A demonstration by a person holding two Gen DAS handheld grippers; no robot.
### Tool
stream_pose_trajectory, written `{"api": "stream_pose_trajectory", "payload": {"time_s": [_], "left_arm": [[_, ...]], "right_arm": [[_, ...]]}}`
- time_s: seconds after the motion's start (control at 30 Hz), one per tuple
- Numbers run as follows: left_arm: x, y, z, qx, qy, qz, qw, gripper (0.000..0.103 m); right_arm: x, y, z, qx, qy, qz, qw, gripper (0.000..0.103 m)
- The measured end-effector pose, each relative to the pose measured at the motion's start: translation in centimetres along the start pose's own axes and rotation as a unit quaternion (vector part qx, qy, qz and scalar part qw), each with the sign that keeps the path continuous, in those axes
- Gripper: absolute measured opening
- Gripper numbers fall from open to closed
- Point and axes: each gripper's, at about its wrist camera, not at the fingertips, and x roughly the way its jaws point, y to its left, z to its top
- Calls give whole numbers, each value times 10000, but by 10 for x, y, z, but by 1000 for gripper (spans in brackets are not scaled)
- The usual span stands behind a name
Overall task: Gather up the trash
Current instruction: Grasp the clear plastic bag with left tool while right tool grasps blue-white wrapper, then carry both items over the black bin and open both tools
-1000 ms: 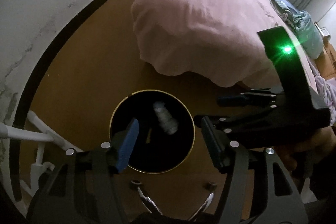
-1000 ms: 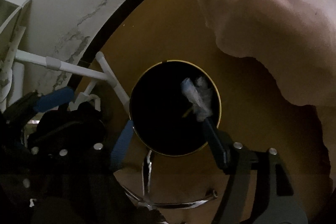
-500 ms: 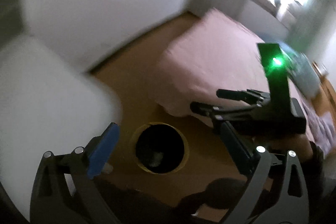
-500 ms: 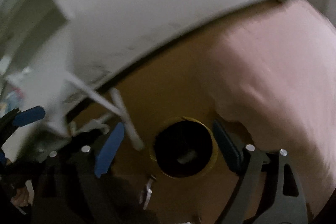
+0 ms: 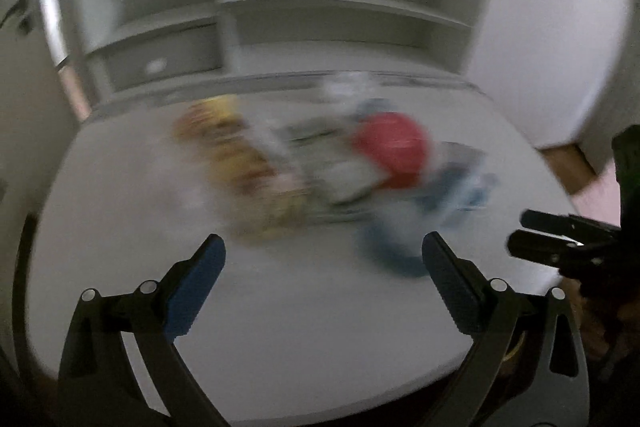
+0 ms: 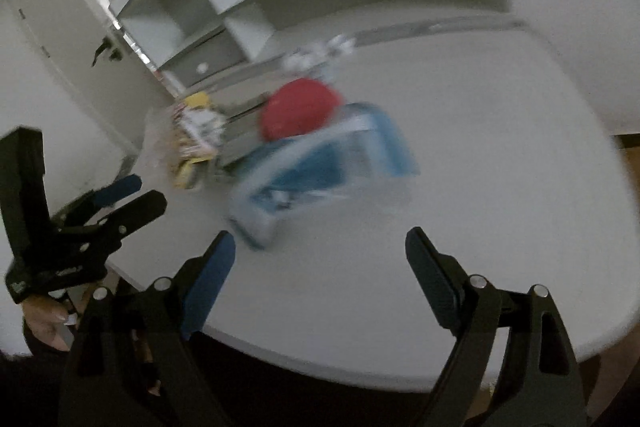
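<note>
a: how do the fingers stand?

b: the left gripper [image 5: 323,261] has its blue-padded fingers [image 5: 192,287] wide apart, nothing between them; they have just been opening. the right gripper [image 6: 320,261] is the same: its fingers [image 6: 208,279] apart and bare, just opened as well.

a: and what lies beyond them?

b: both point down over a pale grey tabletop [image 5: 300,327]. the trash sits in a blurred heap toward its far side: a yellow printed wrapper [image 5: 236,155] on the left, a round red thing [image 5: 394,149] to the right of it, and a blue and white plastic packet [image 6: 320,171] nearest the grippers. some white crumpled bits [image 6: 320,57] lie behind the red thing. whether these touch one another the blur hides.

a: anything past the heap?

b: a grey open shelf unit [image 5: 280,15] stands against the white wall [image 5: 560,27] behind the tabletop. in the right wrist view the left gripper shows at the left edge, with a person's hand [image 6: 44,323] below it.
</note>
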Motion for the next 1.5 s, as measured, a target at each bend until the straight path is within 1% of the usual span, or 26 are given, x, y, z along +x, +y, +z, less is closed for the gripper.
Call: {"api": "stream_pose_trajectory", "payload": {"time_s": [0.1,0.23,0.27,0.3,0.37,0.4,0.43,0.47,0.5,0.57,0.6,0.67,0.7,0.73,0.8,0.83,0.87,1.0,1.13,1.2,1.27,1.33,1.37,1.43,1.47,1.5], "left_arm": [[2,40,-2,-280,41,182,9994,96],[6,64,2,-494,58,239,9985,96],[7,72,2,-551,53,241,9982,96],[8,76,3,-607,48,250,9978,96],[19,86,12,-769,43,211,9968,96],[24,88,17,-820,57,189,9964,96],[25,94,15,-835,60,183,9963,96],[29,96,18,-846,77,215,9962,96],[34,96,21,-837,83,235,9962,96],[37,95,23,-806,83,246,9964,95],[39,94,26,-795,100,246,9965,95],[44,94,28,-753,71,224,9969,88],[46,93,29,-690,108,256,9972,75],[48,91,28,-662,161,252,9974,56],[51,91,28,-682,284,144,9972,33],[47,93,28,-769,263,79,9967,31],[39,94,30,-805,146,56,9966,30],[-5,91,42,-640,-355,244,9970,30],[-32,75,57,-376,-656,275,9968,30],[-39,67,63,-324,-759,199,9964,30],[-44,49,70,-206,-881,60,9959,30],[-40,14,76,48,-919,-214,9955,30],[-36,-3,77,156,-915,-384,9949,30],[-26,-46,77,451,-829,-825,9921,30],[-20,-78,75,694,-787,-1133,9880,30],[-17,-100,71,869,-774,-1346,9841,30]], "right_arm": [[26,4,14,397,162,10,9991,84],[55,-2,27,1061,305,84,9939,84],[62,-4,32,1227,318,49,9919,84],[62,-6,34,1271,271,0,9915,84],[65,-7,41,1294,231,-184,9911,80],[65,-9,43,1279,231,-231,9912,76],[66,-10,45,1264,230,-259,9914,69],[65,-10,46,1276,210,-175,9915,61],[62,-11,47,1264,195,-53,9918,36],[54,-3,49,1049,113,-156,9943,33],[52,-1,49,974,94,-175,9951,29],[46,2,50,865,32,-105,9962,28],[42,3,49,827,-8,-81,9965,28],[40,4,48,802,-34,-70,9967,28],[34,4,47,744,-54,-4,9972,28],[30,4,47,700,-78,29,9975,28],[25,3,45,660,-105,47,9978,28],[2,0,44,459,-301,55,9985,28],[-25,-12,42,352,-532,-67,9979,28],[-38,-21,40,338,-632,-179,9973,28],[-54,-35,34,377,-747,-344,9959,28],[-72,-52,26,473,-857,-547,9937,28],[-84,-65,19,536,-929,-727,9916,28],[-105,-89,6,692,-1037,-1021,9869,28],[-119,-105,-4,816,-1105,-1205,9832,28],[-132,-123,-15,973,-1169,-1391,9785,28]]}}
